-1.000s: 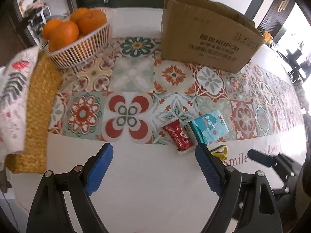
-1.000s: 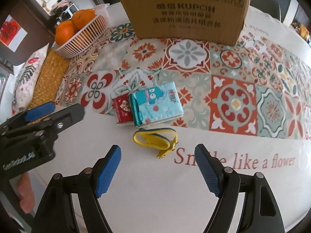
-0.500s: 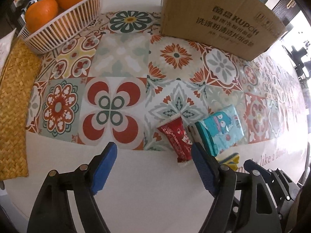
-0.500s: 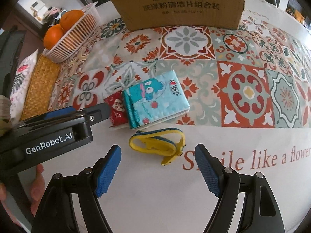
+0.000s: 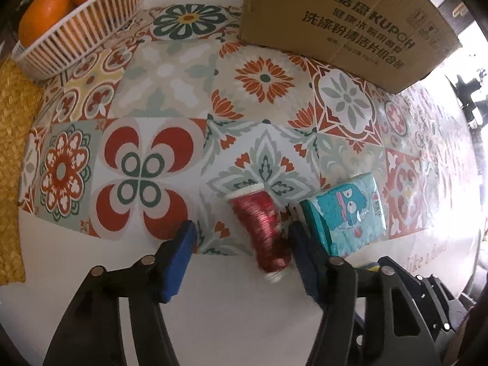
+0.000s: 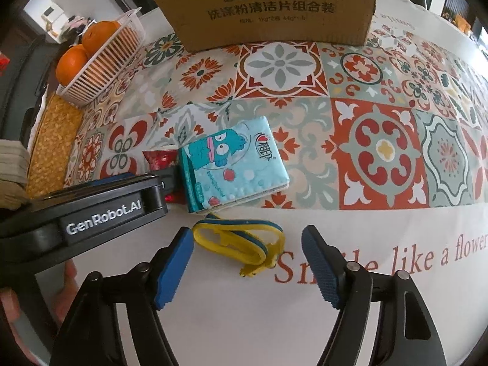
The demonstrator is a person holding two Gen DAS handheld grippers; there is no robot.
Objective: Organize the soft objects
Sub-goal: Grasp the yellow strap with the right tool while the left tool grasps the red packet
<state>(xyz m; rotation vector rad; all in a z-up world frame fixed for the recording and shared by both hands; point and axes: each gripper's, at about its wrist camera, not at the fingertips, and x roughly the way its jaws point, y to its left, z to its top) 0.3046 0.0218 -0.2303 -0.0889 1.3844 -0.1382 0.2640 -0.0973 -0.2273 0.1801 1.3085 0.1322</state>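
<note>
1. The red tissue packet (image 5: 268, 231) lies near the desk's front edge, half on the patterned runner (image 5: 170, 70), with the left gripper (image 5: 241, 256) straddling it, jaws closing. Its right pad (image 5: 302, 262) is at the packet's side while the left pad (image 5: 180, 259) stands apart, so the packet is not yet pinched; an uneven close could shove the slippery wrapper sideways instead of trapping it.
2. The blue cartoon tissue pack (image 6: 231, 167) sits just beside the red packet. The right pad is wedged between the 2, and could drag the pack along or catch its wrapper.
3. The yellow band (image 6: 241, 244), a floppy loop on the bare white strip toward the front edge, lies between the pads of the right gripper (image 6: 247, 262), untouched, jaws closing. Being flat and limp, it may slide under the pads or be caught by 1 strand only.
4. The 2 grippers work close together; the left gripper's body crowds the right wrist view, and a bump could spoil both grasps.
5. The cardboard box (image 6: 265, 3), at the far edge, is presumably the destination; a loose hold could drop things on the way.
</note>
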